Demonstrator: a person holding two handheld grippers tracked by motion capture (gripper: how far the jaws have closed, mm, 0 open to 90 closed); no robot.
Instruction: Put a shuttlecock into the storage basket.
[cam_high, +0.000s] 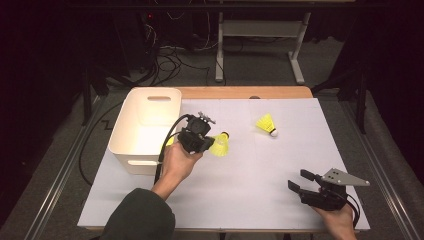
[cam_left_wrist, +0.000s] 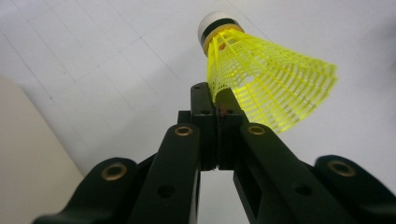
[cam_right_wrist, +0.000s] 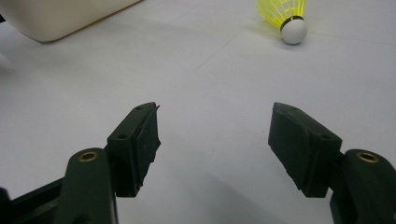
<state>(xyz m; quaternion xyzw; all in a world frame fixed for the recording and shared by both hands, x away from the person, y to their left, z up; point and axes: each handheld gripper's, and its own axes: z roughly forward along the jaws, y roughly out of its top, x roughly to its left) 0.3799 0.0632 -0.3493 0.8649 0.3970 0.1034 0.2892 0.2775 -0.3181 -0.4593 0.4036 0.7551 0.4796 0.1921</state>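
White table (cam_high: 240, 175): two shuttlecocks (cam_high: 220, 145) (cam_high: 266, 124), one bin (cam_high: 145, 127).

A table (cam_high: 280, 150) covered with a white sheet stands in a dim room, lit brightly from above so that the surroundings fall into darkness. A strip of its wooden top (cam_high: 240, 92) shows along the far edge. Grey carpet floor (cam_high: 260, 67) lies around and beyond it. Behind the table, the white metal legs of another desk (cam_high: 260, 35) rise from the floor. Black cables (cam_high: 170, 57) sprawl across the carpet at the back left. Metal rails (cam_high: 55, 175) run along both sides of the table.
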